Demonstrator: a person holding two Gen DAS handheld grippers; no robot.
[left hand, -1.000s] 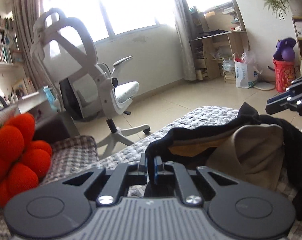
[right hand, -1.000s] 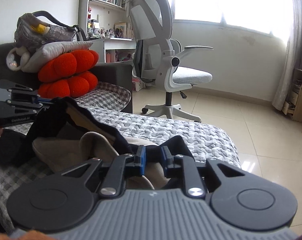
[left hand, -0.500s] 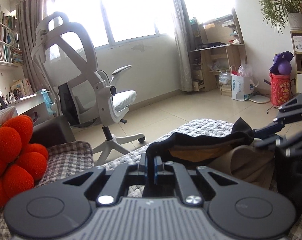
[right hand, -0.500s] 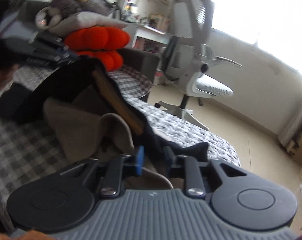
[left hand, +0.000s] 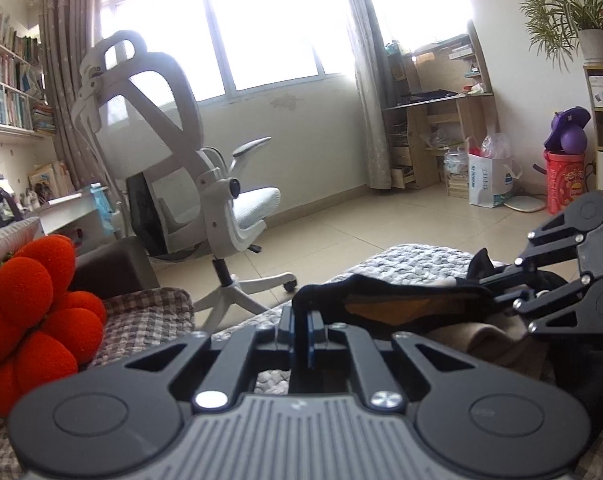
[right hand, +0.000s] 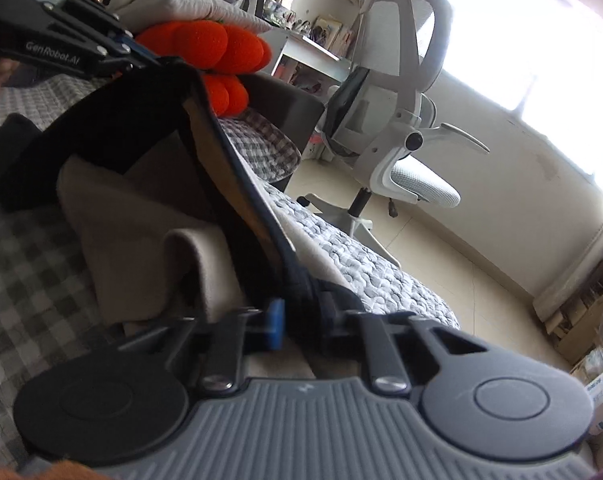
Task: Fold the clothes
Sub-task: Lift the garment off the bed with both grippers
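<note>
Soft, limp black garment with tan fleece lining (right hand: pixel 149 184), draped over the grey checked sofa cover (right hand: pixel 25 240). Left gripper (left hand: pixel 300 330) clamped shut on one hem corner; right gripper (right hand: pixel 297 320), fingers just closing, pinching the far corner. Hem taut between both. Light, floppy, probably sagging mid-span; best held at corners.

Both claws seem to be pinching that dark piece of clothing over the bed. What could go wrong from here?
The right claw has just been closing on only the thin edge of the dark garment, so the cloth might slip out when pulled.

The garment is stretched between it and the left claw, above a loose beige garment; dragging could rumple that one.

The held edge lies close to the end of the grey bedcover, so a dropped corner may slide toward the floor.
</note>
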